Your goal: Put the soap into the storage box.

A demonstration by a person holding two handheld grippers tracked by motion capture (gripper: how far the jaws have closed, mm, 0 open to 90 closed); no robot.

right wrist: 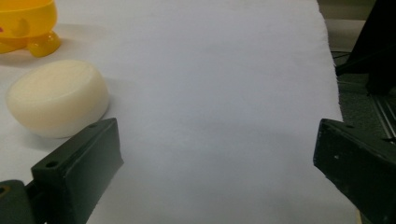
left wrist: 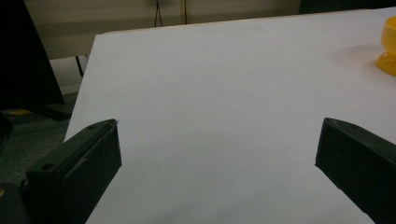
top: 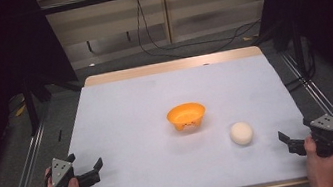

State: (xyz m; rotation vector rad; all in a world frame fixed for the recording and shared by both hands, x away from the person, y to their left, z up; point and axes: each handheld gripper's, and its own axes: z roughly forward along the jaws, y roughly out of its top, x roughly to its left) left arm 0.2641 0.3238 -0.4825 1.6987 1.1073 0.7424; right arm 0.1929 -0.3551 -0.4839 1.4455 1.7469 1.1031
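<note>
An orange bowl (top: 186, 115) on small feet stands near the middle of the white table sheet (top: 154, 95). A cream round bun-shaped object (top: 241, 133) lies to its right and nearer me. My left gripper (top: 86, 167) rests at the sheet's front left edge, open, nothing between its jaws. My right gripper (top: 294, 135) sits at the front right edge, open and empty, with the cream object (right wrist: 57, 97) just beyond its left jaw. The bowl (right wrist: 25, 25) shows at the upper left of the right gripper view, and the bowl (left wrist: 388, 46) at the right edge of the left gripper view.
The table's wooden far edge (top: 173, 65) borders the sheet. Metal rails (top: 25, 171) run along both sides. Cables (top: 187, 44) lie on the floor behind the table, and dark stands flank it.
</note>
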